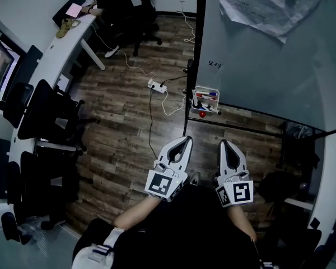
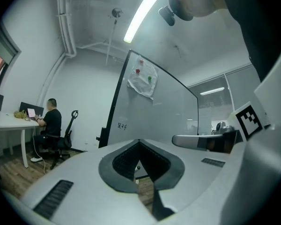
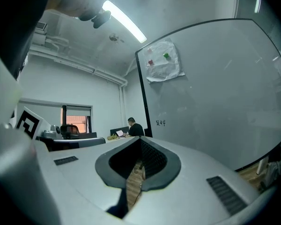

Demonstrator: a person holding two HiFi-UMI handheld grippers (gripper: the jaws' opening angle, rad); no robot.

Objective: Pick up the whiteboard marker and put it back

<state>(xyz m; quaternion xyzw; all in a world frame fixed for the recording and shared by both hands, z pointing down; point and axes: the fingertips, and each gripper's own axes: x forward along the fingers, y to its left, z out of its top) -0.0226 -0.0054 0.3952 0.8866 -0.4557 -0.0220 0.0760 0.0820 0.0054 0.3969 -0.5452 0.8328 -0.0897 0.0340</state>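
Approach stage, likely: left gripper [image 1: 185, 141] and right gripper [image 1: 224, 144] hung closed, empty, short of the tray [image 1: 206, 88]; reaching its whiteboard marker [image 1: 207, 94] needed opened jaws.

Wood floor [image 1: 115, 144], white desk [image 1: 49, 56], ceiling striplight [image 2: 140, 17]

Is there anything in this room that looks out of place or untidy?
Nothing looks spilled or broken. Two small things stand out: the paper on the whiteboard is crumpled and hangs askew, and a power strip lies on the open floor with loose cables trailing from it.
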